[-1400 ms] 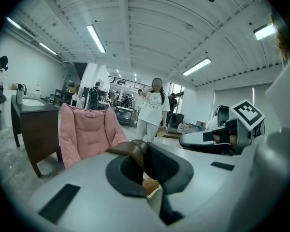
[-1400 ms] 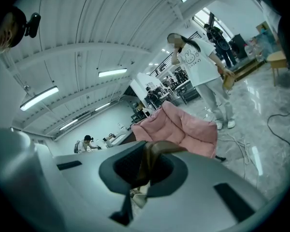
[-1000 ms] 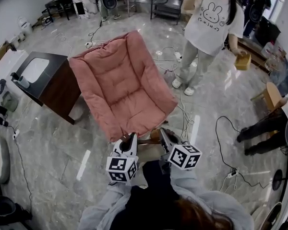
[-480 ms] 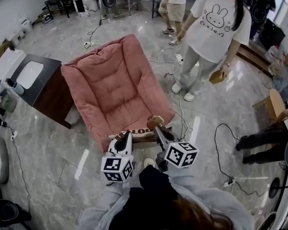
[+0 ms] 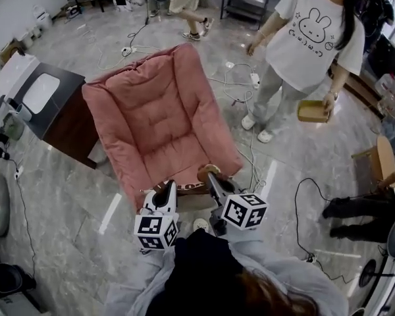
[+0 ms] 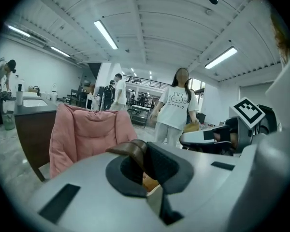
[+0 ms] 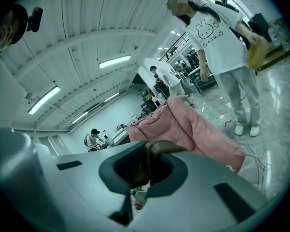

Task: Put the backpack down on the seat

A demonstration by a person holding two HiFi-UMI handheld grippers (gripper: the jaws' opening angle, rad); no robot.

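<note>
Head view shows the backpack (image 5: 189, 201) carried forward over the last second and now hanging at the front edge of the pink seat (image 5: 159, 120). Left gripper (image 5: 167, 189) and right gripper (image 5: 209, 176) jaws each pinch a brown strap (image 6: 131, 150), so the backpack probably needs lifting onto the cushion next.

Brown-strapped backpack (image 5: 192, 191) at pink seat (image 5: 159, 120)

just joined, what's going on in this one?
A person holds a gripper in each hand. The left gripper is shut on a brown strap of the backpack, and the right gripper is shut on a second strap. The backpack hangs between them at the front edge of the pink chair and does not look set on the seat yet. A bystander in a rabbit T-shirt stands beyond the chair.
</note>
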